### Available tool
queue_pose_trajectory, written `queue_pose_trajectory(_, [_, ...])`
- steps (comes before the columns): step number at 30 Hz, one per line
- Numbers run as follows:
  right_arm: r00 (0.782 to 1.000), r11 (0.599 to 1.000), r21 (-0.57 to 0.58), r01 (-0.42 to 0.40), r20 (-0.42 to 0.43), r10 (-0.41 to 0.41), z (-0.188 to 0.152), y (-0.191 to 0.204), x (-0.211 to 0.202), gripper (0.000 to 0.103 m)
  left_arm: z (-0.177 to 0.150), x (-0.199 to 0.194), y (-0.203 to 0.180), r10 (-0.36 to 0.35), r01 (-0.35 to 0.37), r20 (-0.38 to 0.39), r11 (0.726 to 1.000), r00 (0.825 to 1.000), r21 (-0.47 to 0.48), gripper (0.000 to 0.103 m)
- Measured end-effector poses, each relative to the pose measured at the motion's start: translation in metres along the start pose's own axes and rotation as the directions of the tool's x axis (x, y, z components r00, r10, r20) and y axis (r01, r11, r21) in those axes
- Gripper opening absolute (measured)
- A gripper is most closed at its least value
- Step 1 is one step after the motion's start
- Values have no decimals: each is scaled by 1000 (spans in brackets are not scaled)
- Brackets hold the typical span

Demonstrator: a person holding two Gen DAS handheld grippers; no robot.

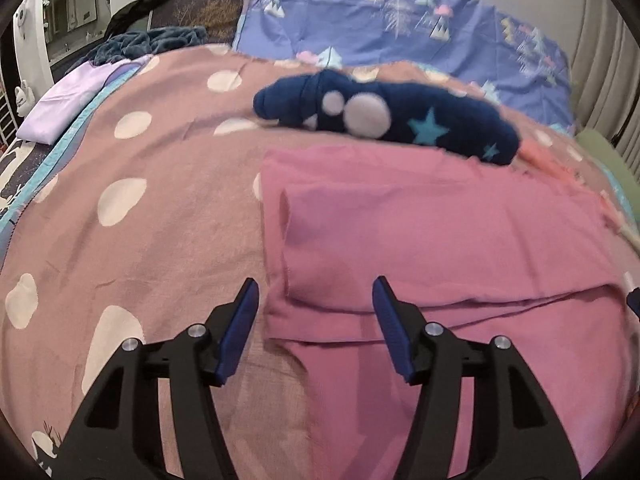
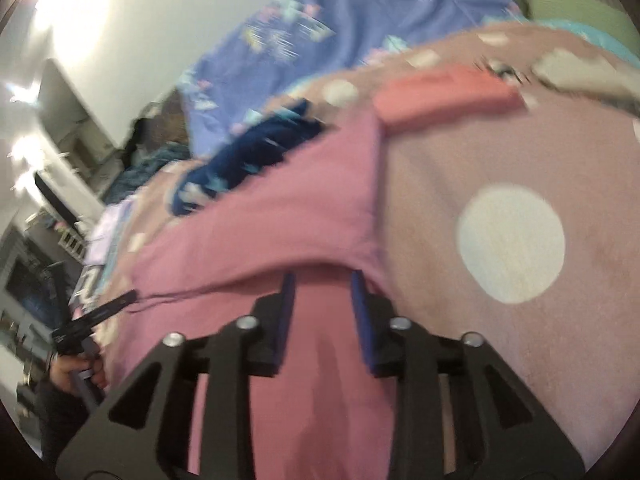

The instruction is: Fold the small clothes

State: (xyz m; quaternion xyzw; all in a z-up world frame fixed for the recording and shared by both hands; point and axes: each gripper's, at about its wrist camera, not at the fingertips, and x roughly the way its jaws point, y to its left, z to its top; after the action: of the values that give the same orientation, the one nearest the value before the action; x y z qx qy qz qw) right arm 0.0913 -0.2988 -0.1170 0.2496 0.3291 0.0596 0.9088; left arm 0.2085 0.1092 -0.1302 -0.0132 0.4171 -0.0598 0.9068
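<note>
— Cloth, pink, where is it?
— Folded flat on my dotted blanket, navy sock beyond it.
— Your claws?
— My left claw gapes wide, empty, over its edge. My right claw stands narrowly parted above it, gripping nothing.

No legible text, labels, brands or numbers anywhere. Printed stars and dots on navy garment, tree motifs on blue sheet: pictures only, no lettering.
</note>
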Motion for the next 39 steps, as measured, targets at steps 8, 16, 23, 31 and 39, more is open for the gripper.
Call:
queue_pose_trajectory(8, [997,997,39,72,1,-72,91,-20,36,44,5,1,-41,-156,157,26,987,987,-44,63])
queue_pose_trajectory(16, [990,995,11,95,-103,-94,105,-31,99,3,-14,37,-87,-17,19,-17,992,1000,123,85])
queue_pose_trajectory(23, [948,955,43,294,-136,-286,106,-73,115,0,-13,33,-76,-87,88,-10,993,996,77,88])
queue_pose_trajectory(31, [999,999,-45,-11,-47,8,82,-14,37,21,-15,31,-81,-76,77,-12,993,997,88,90])
queue_pose_trajectory(39, [972,981,-109,163,-149,-179,18,-35,58,15,-16,-2,-53,-201,202,37,979,979,-35,89])
